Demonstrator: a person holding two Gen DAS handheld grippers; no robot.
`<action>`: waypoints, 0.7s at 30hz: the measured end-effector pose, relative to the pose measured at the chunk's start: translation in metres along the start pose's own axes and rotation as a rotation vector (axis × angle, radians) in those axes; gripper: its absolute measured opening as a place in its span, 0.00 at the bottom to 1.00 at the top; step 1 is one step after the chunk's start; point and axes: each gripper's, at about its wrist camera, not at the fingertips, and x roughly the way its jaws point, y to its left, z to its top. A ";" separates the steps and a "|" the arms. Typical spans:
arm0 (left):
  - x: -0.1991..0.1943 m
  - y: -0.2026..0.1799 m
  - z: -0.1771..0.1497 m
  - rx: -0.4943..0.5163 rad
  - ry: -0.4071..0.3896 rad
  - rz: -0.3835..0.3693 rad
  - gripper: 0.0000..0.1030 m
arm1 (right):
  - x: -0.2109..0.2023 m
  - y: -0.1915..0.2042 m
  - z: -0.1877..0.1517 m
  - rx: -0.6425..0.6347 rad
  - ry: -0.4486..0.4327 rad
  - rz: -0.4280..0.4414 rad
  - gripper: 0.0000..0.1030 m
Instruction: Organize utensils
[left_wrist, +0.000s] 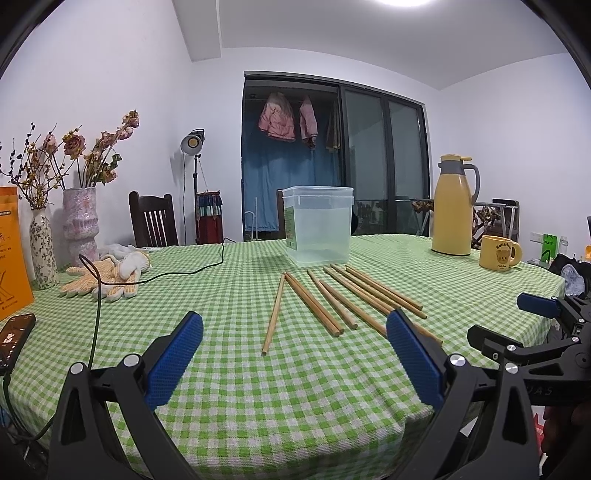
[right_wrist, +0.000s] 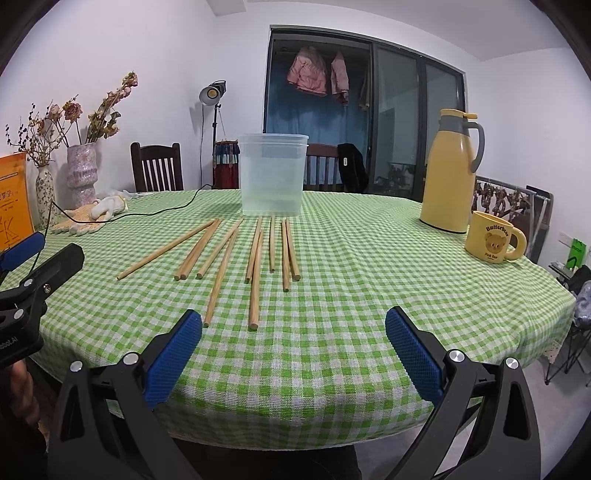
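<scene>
left tongs (left_wrist: 294, 334) hiding chopsticks (left_wrist: 334, 299)

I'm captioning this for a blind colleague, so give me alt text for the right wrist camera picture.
Loose wooden chopsticks lie fanned out on a green checked tablecloth before an empty clear plastic container. The open right hand-held gripper hovers at the near table edge, holding nothing. A yellow thermos jug and yellow bear mug stand at right; the left hand-held gripper shows at left.
</scene>
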 end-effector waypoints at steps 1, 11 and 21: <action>0.000 0.000 0.001 0.002 -0.003 0.002 0.94 | 0.000 0.000 0.000 0.000 -0.001 -0.004 0.93; -0.002 -0.003 0.001 0.009 -0.011 0.001 0.94 | -0.002 -0.002 0.001 0.018 -0.016 0.010 0.93; -0.001 -0.004 0.001 0.010 -0.012 0.001 0.94 | -0.002 0.000 0.000 0.009 -0.015 0.012 0.93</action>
